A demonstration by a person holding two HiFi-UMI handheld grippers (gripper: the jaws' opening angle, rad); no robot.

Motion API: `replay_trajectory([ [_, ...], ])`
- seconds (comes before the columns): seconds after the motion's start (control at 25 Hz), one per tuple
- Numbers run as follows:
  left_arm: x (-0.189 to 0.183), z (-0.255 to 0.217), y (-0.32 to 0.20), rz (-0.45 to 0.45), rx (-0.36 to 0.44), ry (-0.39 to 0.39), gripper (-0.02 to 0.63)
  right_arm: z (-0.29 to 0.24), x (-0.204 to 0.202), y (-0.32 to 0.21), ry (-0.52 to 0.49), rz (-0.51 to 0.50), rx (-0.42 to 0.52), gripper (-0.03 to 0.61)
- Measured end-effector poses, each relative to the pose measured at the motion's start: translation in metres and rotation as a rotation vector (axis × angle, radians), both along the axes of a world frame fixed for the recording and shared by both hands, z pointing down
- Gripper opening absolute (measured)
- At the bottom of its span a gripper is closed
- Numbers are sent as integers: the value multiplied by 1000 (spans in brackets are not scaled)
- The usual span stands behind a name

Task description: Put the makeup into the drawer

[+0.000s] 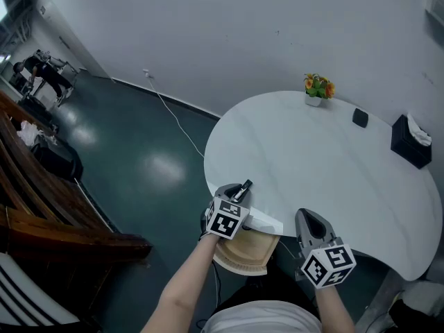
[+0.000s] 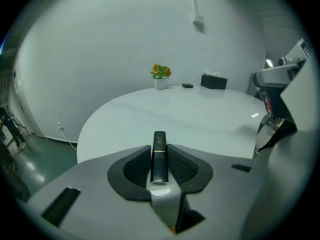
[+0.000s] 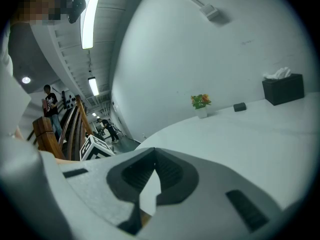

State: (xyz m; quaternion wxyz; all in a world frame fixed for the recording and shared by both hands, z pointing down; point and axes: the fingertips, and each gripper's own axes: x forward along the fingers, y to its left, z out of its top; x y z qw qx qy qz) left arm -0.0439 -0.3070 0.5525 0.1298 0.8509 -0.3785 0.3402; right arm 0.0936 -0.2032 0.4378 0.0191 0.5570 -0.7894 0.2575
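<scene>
A black makeup tube (image 2: 159,160) with a thin gold band stands lengthways between the pads of my left gripper (image 2: 159,154), which is shut on it. In the head view that gripper (image 1: 236,194) hovers over the near edge of the round white table (image 1: 312,165), and the tube (image 1: 245,186) sticks out past its tips. Just below the table edge, under both hands, sits a light wooden open drawer (image 1: 244,252). My right gripper (image 1: 305,217) rests over the same edge a little to the right. Its jaws (image 3: 154,156) meet at the tips with nothing between them.
At the table's far side stand a small pot of orange flowers (image 1: 318,89), a flat black object (image 1: 360,118) and a black tissue box (image 1: 411,142). A white cable (image 1: 170,113) trails over the dark green floor. Wooden steps (image 1: 41,200) rise at the left.
</scene>
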Motion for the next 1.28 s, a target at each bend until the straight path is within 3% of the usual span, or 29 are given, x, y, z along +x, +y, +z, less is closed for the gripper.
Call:
replay_trajectory([
  [0.36,-22,-25,29,-43,45,51,101,-1,-22,11,-12,-52,5,2],
  [0.76,-61,-50,67,-98,105,46,101,-8,-54,33,-19,-126,27,2],
  [1.28,-105,-56,124,-166,117,38,101,-16,-86,71,-16,-179,54,2],
])
